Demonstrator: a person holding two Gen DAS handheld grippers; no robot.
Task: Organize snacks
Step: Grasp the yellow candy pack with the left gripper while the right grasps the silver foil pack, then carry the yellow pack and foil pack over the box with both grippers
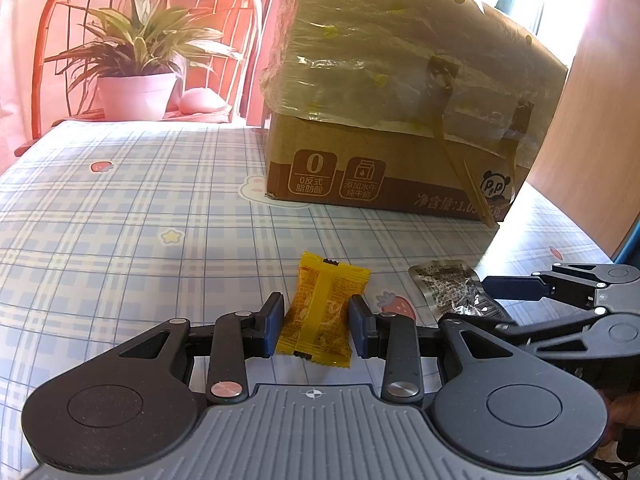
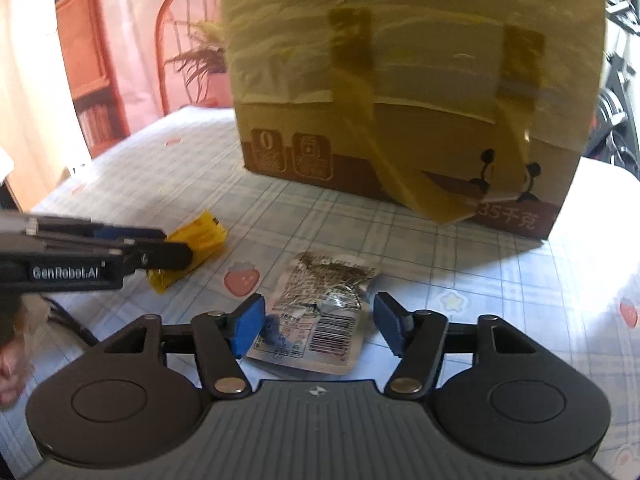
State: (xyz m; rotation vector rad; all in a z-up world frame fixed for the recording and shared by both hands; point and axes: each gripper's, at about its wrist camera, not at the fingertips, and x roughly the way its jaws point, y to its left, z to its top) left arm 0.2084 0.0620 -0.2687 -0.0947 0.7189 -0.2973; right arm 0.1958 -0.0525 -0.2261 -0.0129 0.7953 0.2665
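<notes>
A yellow snack packet [image 1: 325,296] lies on the plaid tablecloth [image 1: 120,220], and my left gripper [image 1: 316,318] is shut on it, one blue pad on each long side. Seen from the right wrist view, that left gripper [image 2: 176,254] comes in from the left over the same yellow packet [image 2: 202,234]. A crinkled silver snack packet [image 2: 320,308] lies flat between the fingers of my right gripper [image 2: 320,306], which stands open; its right pad is clear of the foil. In the left wrist view the silver packet [image 1: 444,280] and the right gripper [image 1: 480,304] sit at the right.
A tall cardboard box [image 1: 360,176] with yellowish plastic film taped over its top stands behind both packets, also large in the right wrist view [image 2: 400,152]. A potted plant [image 1: 136,92] and a red wire chair back [image 1: 52,40] are beyond the table's far edge. A wooden panel [image 1: 600,120] rises at right.
</notes>
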